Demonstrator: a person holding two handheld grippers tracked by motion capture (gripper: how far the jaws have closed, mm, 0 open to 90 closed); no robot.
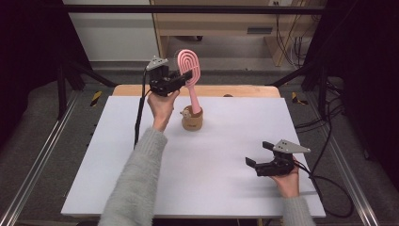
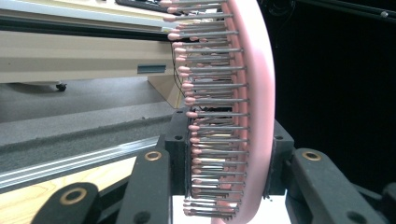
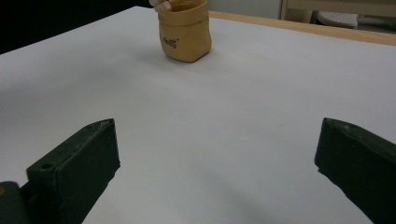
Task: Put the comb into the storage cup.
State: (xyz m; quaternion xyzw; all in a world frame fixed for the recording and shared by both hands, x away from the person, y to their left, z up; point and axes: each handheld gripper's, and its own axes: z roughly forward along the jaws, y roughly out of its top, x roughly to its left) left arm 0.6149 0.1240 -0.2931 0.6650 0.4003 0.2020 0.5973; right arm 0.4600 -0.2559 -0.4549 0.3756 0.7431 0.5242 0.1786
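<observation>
Two grippers at work: we go view by view, with the key relation first.

High view, hairbrush: we see the pink hairbrush (image 1: 189, 75) standing nearly upright, its long axis top to bottom, head up and handle end down in the tan pouch (image 1: 192, 119).
High view, left gripper: our left gripper (image 1: 181, 77) comes at the brush head from the left, roughly level, and is clamped on its lower part.
High view, right gripper: our right gripper (image 1: 256, 154) rests low on the near right of the white table (image 1: 117, 179), well apart from brush and pouch; the left hand is plainly the nearer one.
High view, room: the pouch sits toward the far middle of the table, well in from every edge; bare surface lies all around it, and open air above the brush.

Left gripper view, grip: the black jaws stand either side of the hairbrush (image 2: 252, 116), one on the bristle side, one against the pink back; we judge them closed on it.
Left gripper view, axis: the brush runs straight up between the jaws.

Right gripper view, jaws: they stand wide apart with nothing between them.
Right gripper view, pouch: the tan pouch (image 3: 184, 32) stands ahead, far across bare table.

Next move, our judgement: it turns on keeping the handle in line with the pouch mouth.
</observation>
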